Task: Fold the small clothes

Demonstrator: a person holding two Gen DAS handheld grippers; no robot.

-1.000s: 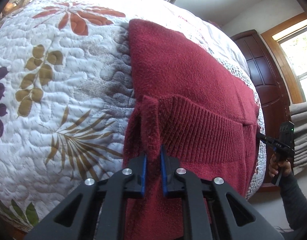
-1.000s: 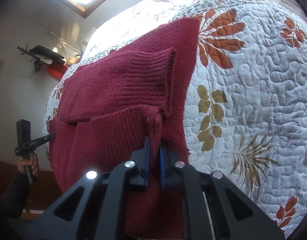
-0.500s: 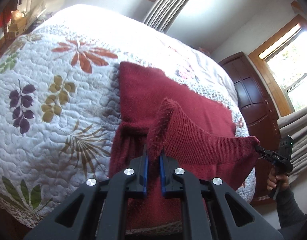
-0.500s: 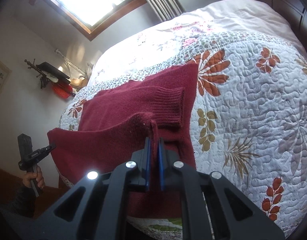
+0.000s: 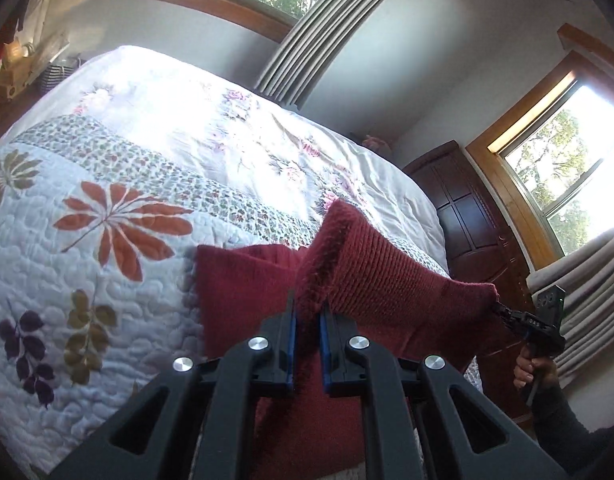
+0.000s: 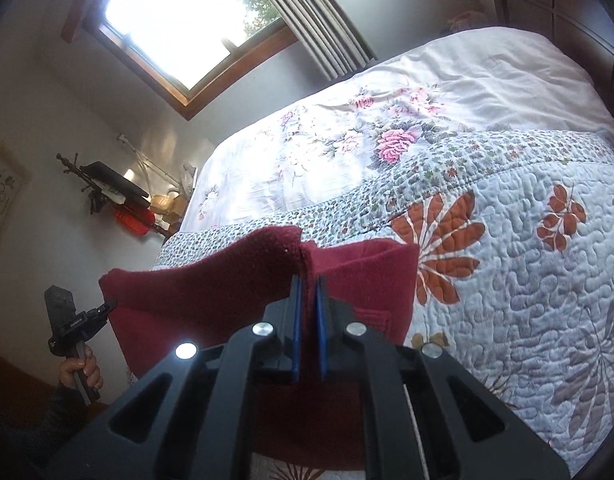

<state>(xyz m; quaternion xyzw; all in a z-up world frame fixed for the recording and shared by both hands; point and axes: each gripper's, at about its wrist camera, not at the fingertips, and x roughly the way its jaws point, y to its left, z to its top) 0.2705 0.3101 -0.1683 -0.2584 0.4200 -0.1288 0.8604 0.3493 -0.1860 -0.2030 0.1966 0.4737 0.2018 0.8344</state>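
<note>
Both grippers, left (image 5: 307, 312) and right (image 6: 309, 286), pinch the sweater (image 5: 387, 280) hem between their jaws; it probably slips if stretched.

Sweater (image 5: 243, 292) is showing deep red, fuzzy on the body, ribbed knit at the lifted hem. Quilt (image 5: 67, 288) is reading white with orange flowers, olive and purple leaf sprigs, grey fronds, plus a band of tiny green and red florals. Sheet (image 6: 347, 140) beyond it is showing white with pink roses. Both tongs, left tongs (image 5: 307, 312) and right tongs (image 6: 308, 292), are showing black with blue pads. Curtains (image 5: 307, 36) are looking grey, window frames (image 5: 211, 4) orange-brown wood.
</note>
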